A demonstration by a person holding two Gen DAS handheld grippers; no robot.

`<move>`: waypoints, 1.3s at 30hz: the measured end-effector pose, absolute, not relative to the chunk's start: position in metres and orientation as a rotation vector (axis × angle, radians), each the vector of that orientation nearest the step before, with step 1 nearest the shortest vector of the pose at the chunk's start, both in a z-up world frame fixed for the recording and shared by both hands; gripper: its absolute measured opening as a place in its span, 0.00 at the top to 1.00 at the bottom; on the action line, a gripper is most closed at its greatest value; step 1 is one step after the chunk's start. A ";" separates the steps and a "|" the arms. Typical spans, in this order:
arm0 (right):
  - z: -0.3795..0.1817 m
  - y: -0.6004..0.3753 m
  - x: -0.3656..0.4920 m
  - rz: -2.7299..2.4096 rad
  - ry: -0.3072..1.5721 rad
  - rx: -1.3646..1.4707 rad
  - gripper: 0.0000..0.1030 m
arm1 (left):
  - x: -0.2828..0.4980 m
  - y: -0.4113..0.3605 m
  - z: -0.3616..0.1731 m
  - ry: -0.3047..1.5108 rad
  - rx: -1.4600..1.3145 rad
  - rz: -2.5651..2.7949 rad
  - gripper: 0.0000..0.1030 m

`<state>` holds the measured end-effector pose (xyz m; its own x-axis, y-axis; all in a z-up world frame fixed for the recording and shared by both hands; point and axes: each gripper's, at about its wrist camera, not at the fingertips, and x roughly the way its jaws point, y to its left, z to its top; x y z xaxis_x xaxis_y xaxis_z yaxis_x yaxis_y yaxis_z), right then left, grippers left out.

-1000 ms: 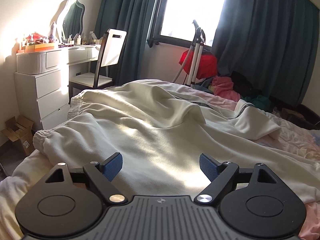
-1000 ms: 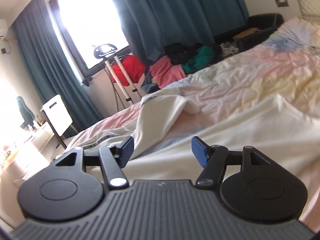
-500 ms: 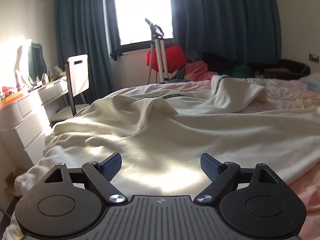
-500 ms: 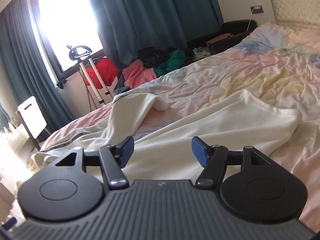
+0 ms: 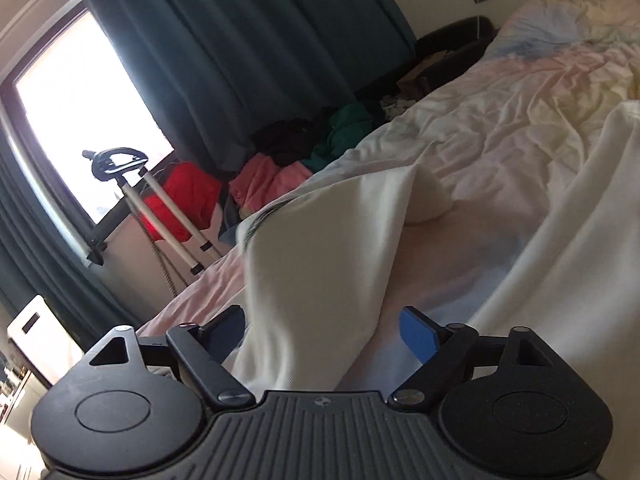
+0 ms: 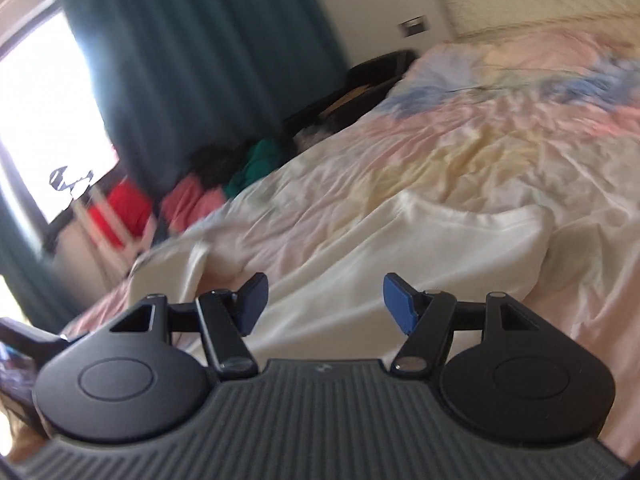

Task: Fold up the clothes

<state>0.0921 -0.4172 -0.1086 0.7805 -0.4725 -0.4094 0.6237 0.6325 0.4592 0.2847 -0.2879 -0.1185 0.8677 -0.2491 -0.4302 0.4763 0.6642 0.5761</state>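
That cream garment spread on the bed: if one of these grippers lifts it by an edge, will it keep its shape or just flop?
Probably flop: the cream garment already drapes in soft folds over the bedsheet. It looks thick, so likely somewhat heavy and draggy. The open left gripper would likely lift only a bunched part.

Blown-out window glare, fisheye warp (right view motion-blurred)

A home bedroom: rumpled bed, teal curtains, heaped clothes.
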 end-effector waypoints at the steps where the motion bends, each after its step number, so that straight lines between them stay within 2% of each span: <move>1: -0.112 -0.424 0.096 -0.669 0.255 0.639 0.34 | 0.293 -0.306 -0.124 0.310 0.772 -0.445 0.20; 8: -0.150 -0.442 0.121 -0.691 0.373 0.748 0.34 | 0.357 -0.413 -0.173 0.144 1.131 -0.429 0.21; 9: -0.152 -0.443 0.123 -0.696 0.375 0.756 0.34 | 0.364 -0.422 -0.174 0.138 1.151 -0.442 0.27; 10: -0.152 -0.443 0.124 -0.694 0.377 0.759 0.34 | 0.367 -0.430 -0.177 0.144 1.174 -0.475 0.44; 11: -0.152 -0.442 0.124 -0.691 0.379 0.761 0.34 | 0.371 -0.439 -0.180 0.159 1.204 -0.504 0.55; 12: -0.152 -0.442 0.124 -0.688 0.380 0.763 0.34 | 0.376 -0.449 -0.187 0.213 1.262 -0.520 0.79; 13: -0.152 -0.442 0.124 -0.685 0.382 0.765 0.34 | 0.380 -0.459 -0.194 0.256 1.316 -0.527 0.93; 16: -0.151 -0.443 0.120 -0.687 0.378 0.784 0.34 | 0.379 -0.479 -0.193 0.241 1.300 -0.504 0.96; 26: -0.152 -0.450 0.105 -0.723 0.342 0.834 0.34 | 0.377 -0.525 -0.080 0.189 0.593 -0.507 0.97; 29: -0.154 -0.454 0.106 -0.735 0.345 0.848 0.34 | 0.363 -0.507 -0.067 0.164 0.421 -0.638 0.97; 32: -0.156 -0.454 0.107 -0.735 0.350 0.845 0.34 | 0.354 -0.497 -0.091 0.239 0.453 -0.740 0.91; 35: -0.156 -0.452 0.107 -0.740 0.348 0.826 0.34 | 0.349 -0.478 -0.114 0.322 0.454 -0.767 0.77; 37: -0.156 -0.451 0.107 -0.736 0.351 0.822 0.34 | 0.343 -0.457 -0.116 0.340 0.427 -0.746 0.47; 39: -0.156 -0.450 0.108 -0.735 0.352 0.808 0.34 | 0.335 -0.429 -0.115 0.348 0.386 -0.714 0.35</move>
